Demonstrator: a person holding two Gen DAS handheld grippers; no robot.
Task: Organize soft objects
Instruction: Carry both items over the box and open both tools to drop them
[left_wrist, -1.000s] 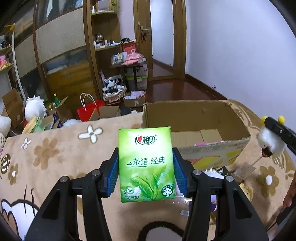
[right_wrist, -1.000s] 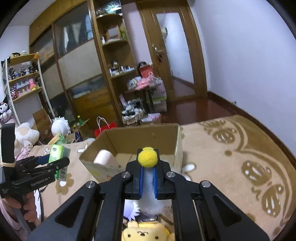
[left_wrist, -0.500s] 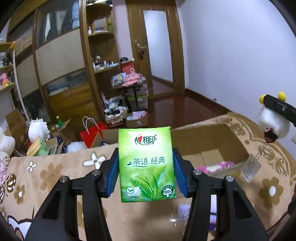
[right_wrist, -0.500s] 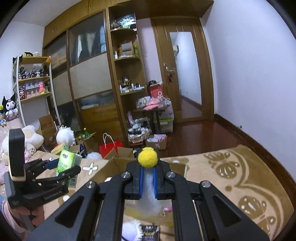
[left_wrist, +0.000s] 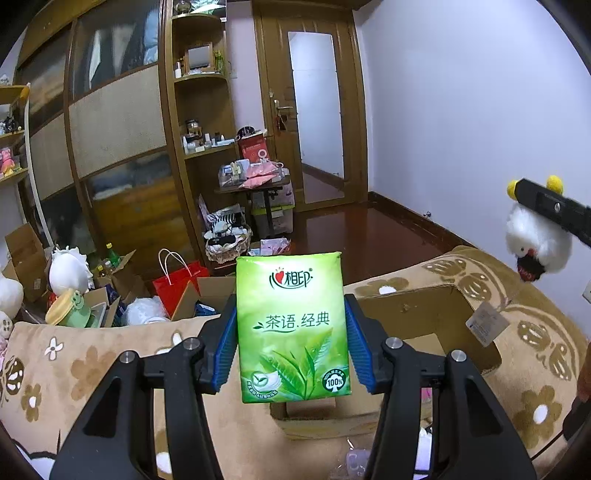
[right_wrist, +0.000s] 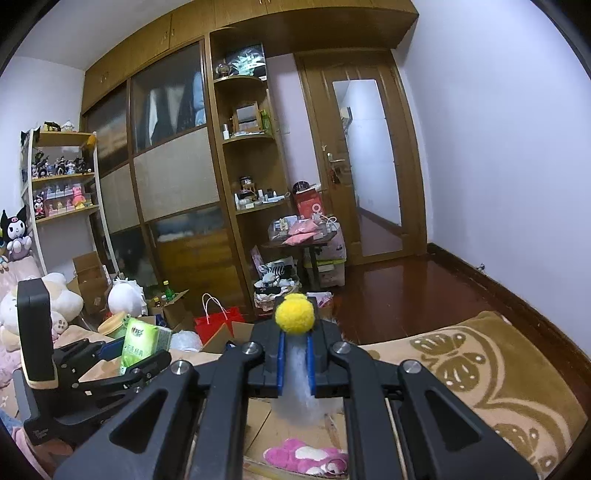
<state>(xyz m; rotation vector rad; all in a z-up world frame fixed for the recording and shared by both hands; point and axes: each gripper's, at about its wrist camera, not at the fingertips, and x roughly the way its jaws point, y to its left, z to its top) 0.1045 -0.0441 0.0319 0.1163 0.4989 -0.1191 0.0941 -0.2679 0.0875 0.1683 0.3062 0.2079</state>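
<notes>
Both claws loaded above the cardboard box

The left claw (left_wrist: 291, 345) clamps a green tissue pack (left_wrist: 293, 328), which hides much of the cardboard box (left_wrist: 424, 314). The right claw (right_wrist: 295, 363) pinches a white plush toy (right_wrist: 299, 398); only the left view shows its face, only the right view a pink plush (right_wrist: 303, 456) in the box.

The supporting surface is a bed covered by a tan blanket with brown-and-white flower print (left_wrist: 92, 373). An open brown cardboard box (left_wrist: 417, 314) rests directly on this blanket, toward its right side.
</notes>
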